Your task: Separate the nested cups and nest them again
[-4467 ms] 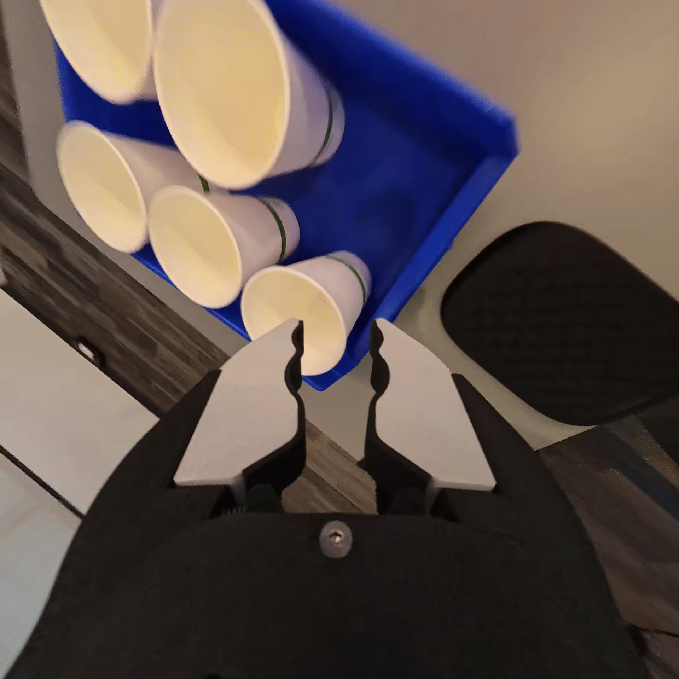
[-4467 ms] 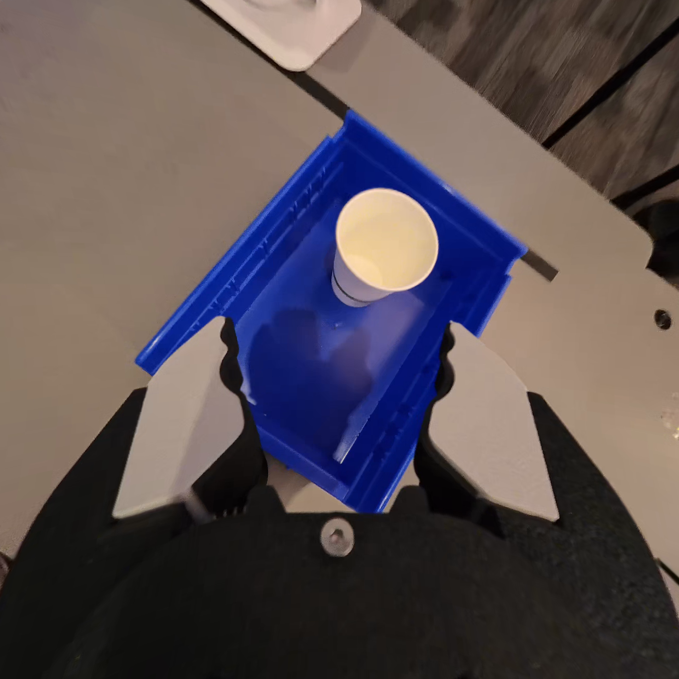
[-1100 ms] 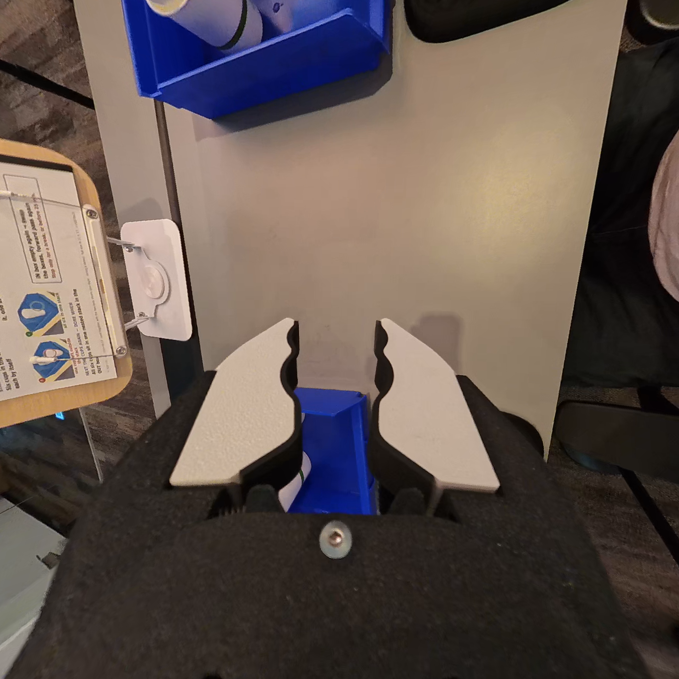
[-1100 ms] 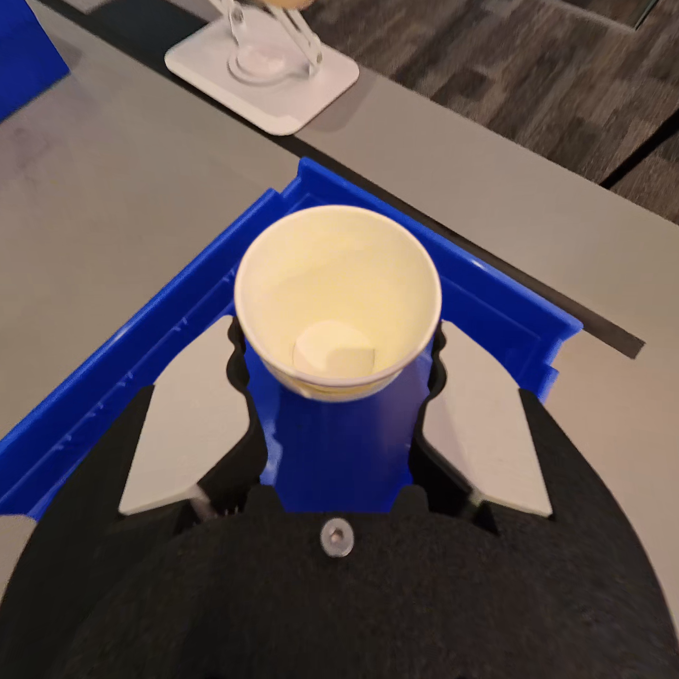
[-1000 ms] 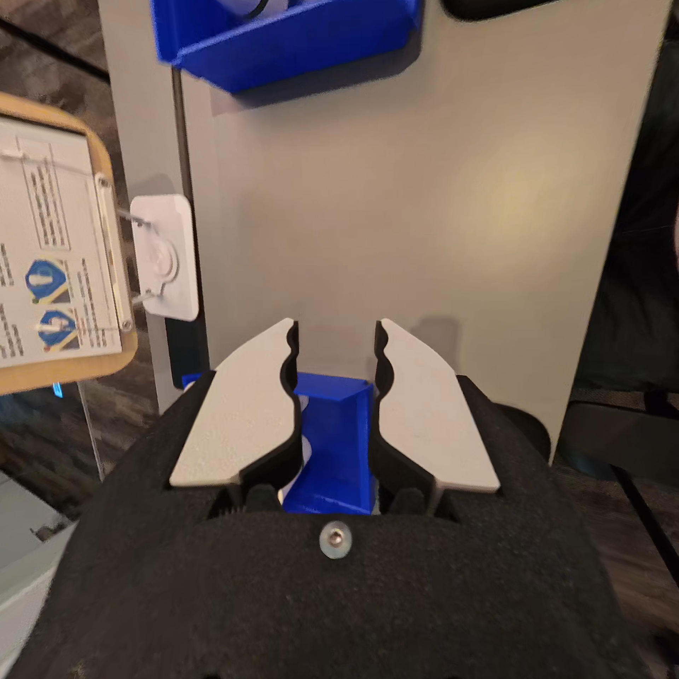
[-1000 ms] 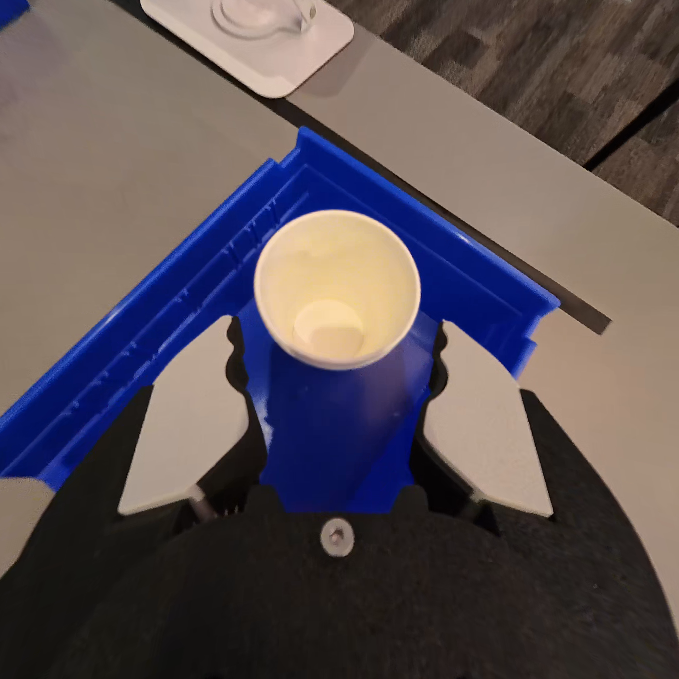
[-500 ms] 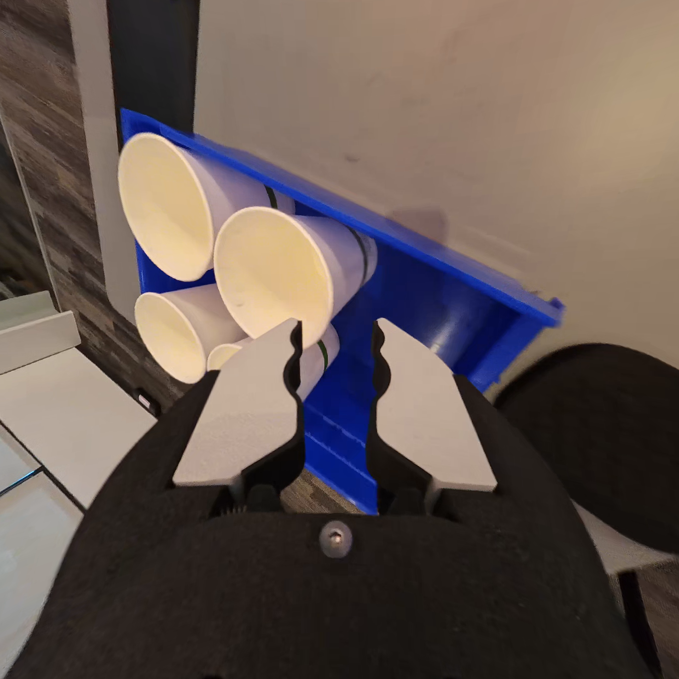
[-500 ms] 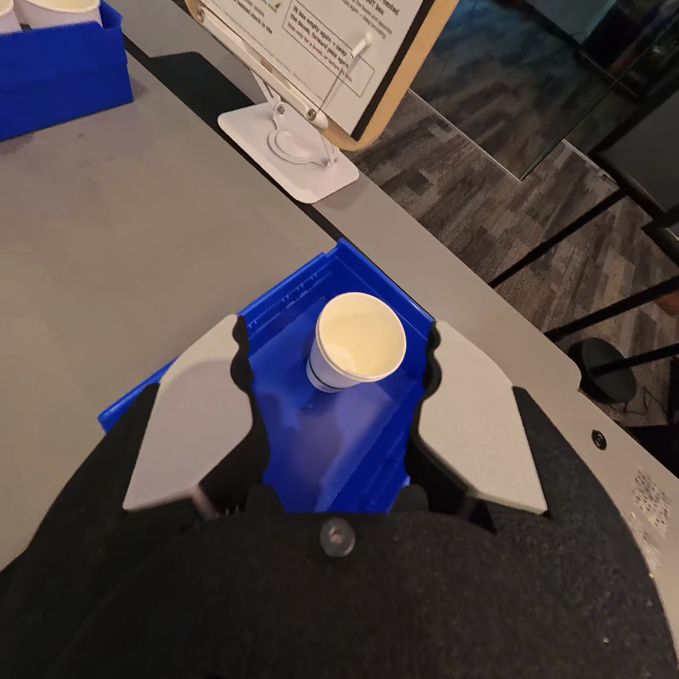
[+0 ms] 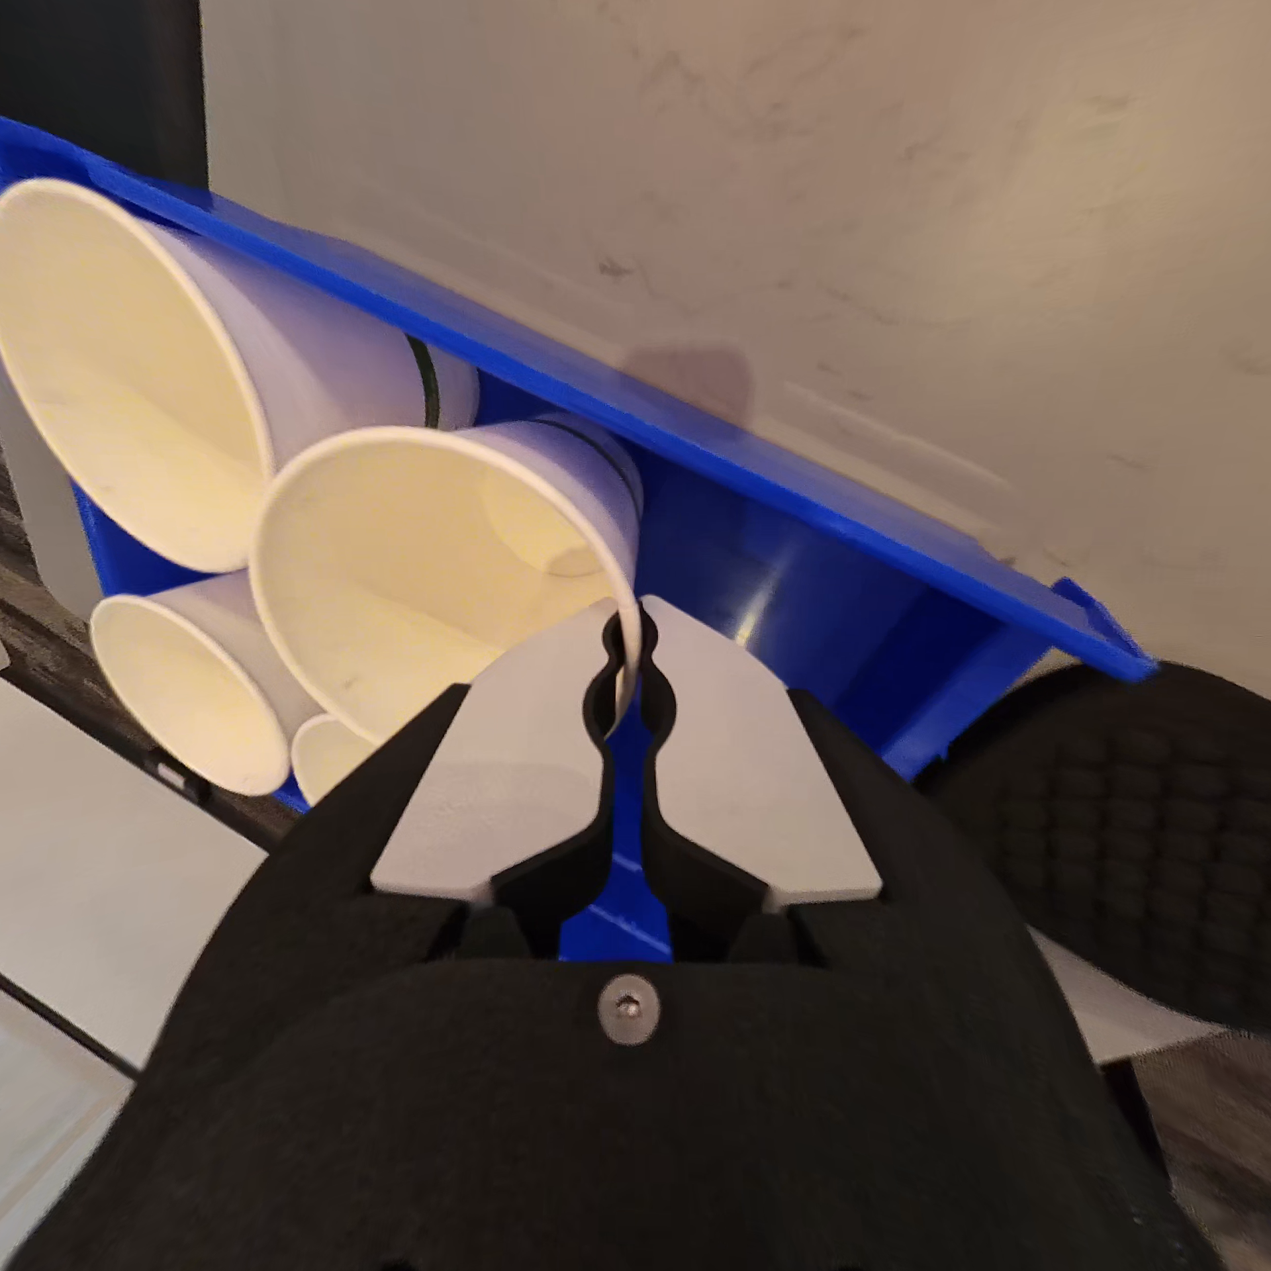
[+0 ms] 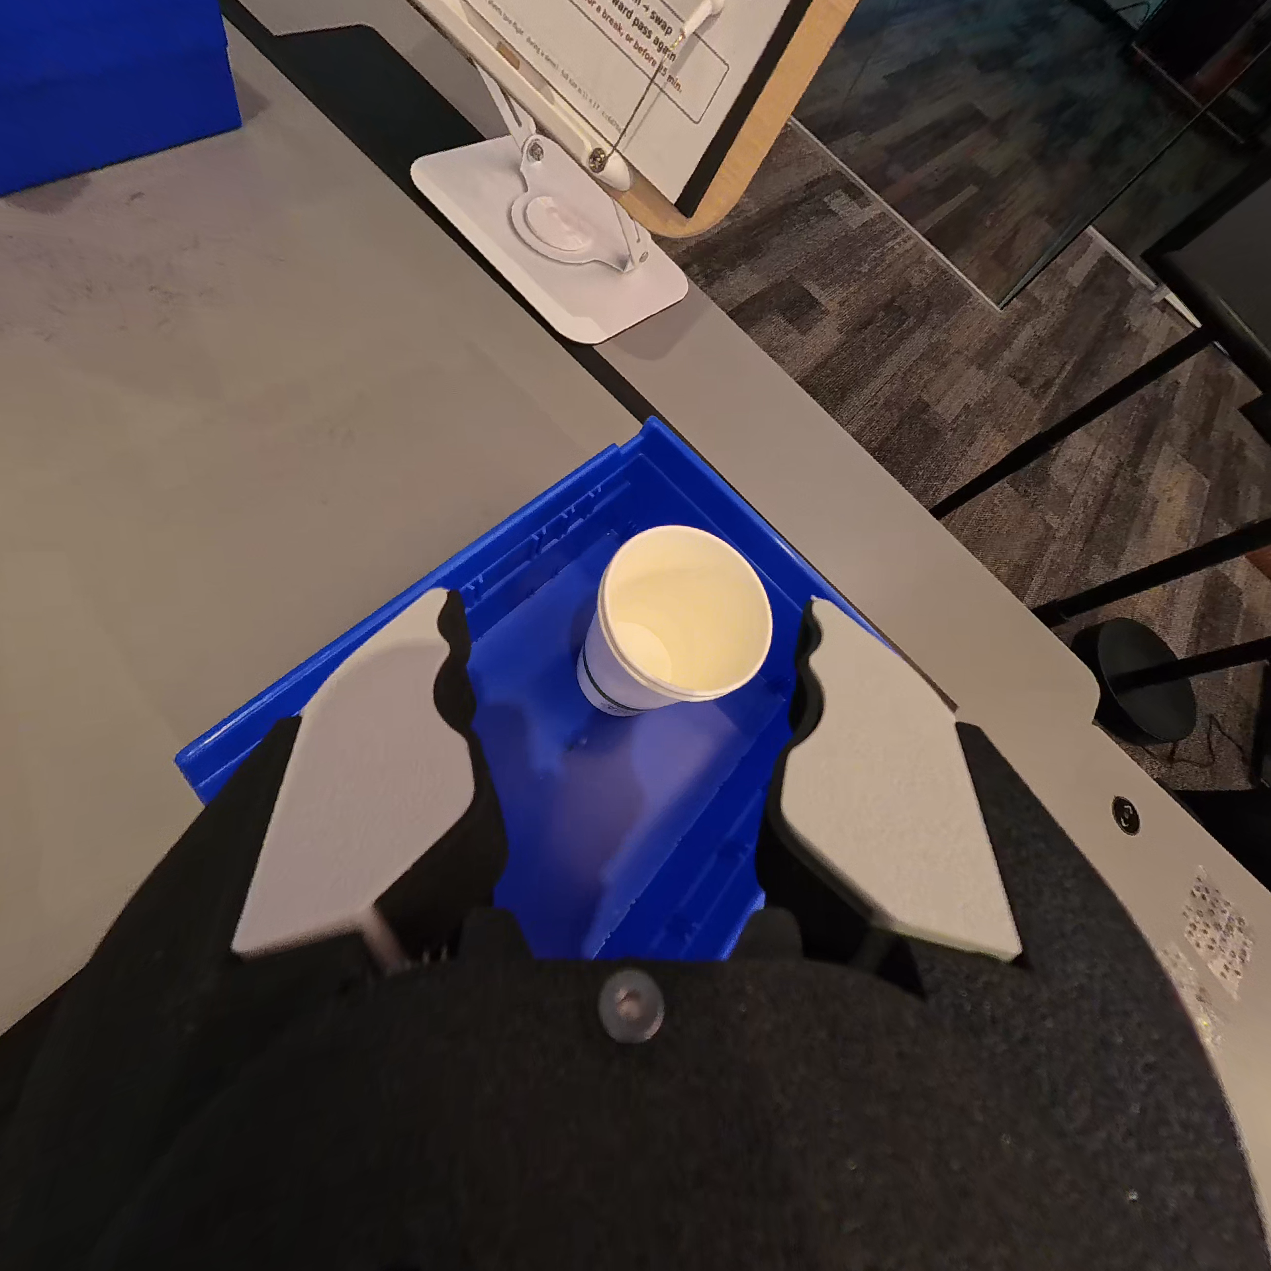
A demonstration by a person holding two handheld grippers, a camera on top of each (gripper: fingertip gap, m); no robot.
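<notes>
on the left, my left gripper [image 9: 629, 643] has its tongs pinched narrow on the rim of one paper cup [image 9: 440, 571], one tip inside the mouth and one outside. that cup stands in the left bin [image 9: 791, 495] among three other cups [image 9: 137, 385], all loose and side by side. half a second ago these tongs were apart and only near the cups; now they have closed on the rim.

i judge this the nesting-again step: the loose cups are being carried one at a time to the stack. the next move calls for lifting this cup straight out without dragging its neighbours, since they touch it.

on the right, my right gripper [image 10: 629, 660] hangs with tongs wide and empty above the right bin [image 10: 523, 550] on the grey table [image 10: 206, 413]. the stacked cup [image 10: 677, 619] stands upright near the bin's far corner; its doubled rim suggests two nested. a paper stand [image 10: 571, 241] sits beyond. this view has pulled back slightly.
</notes>
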